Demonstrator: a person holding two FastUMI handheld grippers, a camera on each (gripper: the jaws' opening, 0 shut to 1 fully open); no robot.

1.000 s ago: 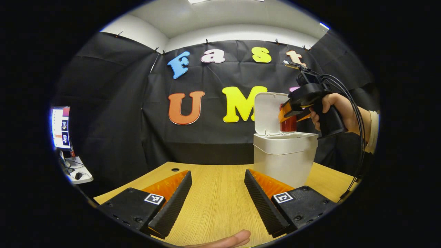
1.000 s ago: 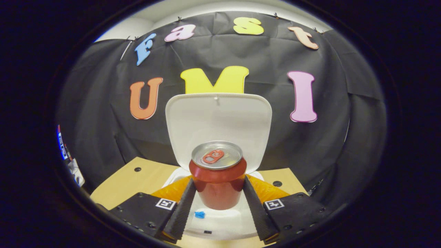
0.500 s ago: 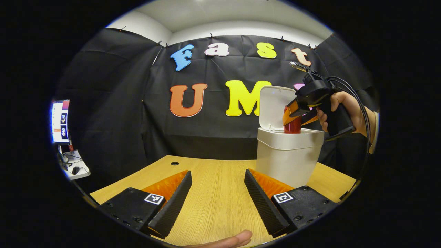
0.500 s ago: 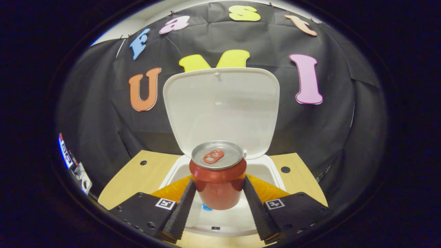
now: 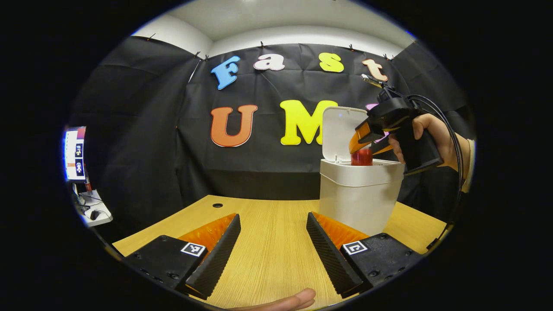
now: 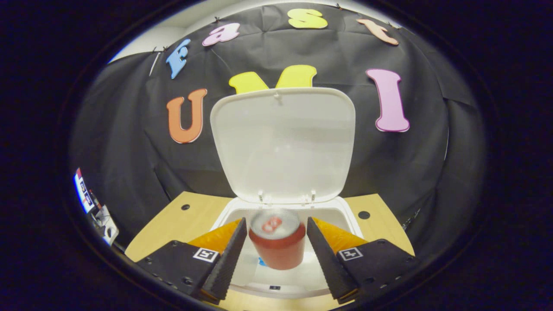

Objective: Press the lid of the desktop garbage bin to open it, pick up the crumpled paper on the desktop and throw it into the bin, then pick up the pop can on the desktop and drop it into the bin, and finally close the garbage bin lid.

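Over the open garbage bin (image 6: 345, 216), the pop can (image 6: 277, 239) sits blurred between your right gripper (image 6: 276, 250) fingers, which stand apart from it. Bin lid (image 6: 283, 142) stands upright. Your left gripper (image 5: 273, 246) hangs spread above the desktop (image 5: 268, 255).

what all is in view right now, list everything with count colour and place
bin: one, white, on the table's right side
lid: one, white, standing open behind the bin's mouth
can: one, red with a silver top, blurred, in the bin's mouth between the right tool's open fingers, touching neither
table: one, light wood, under both tools
screen: one, lit, far left
small blue thing: one, inside the bin, too small to tell
right tool: one, open, over the bin
left tool: one, open, low over the table
hand: one, gripping the right tool
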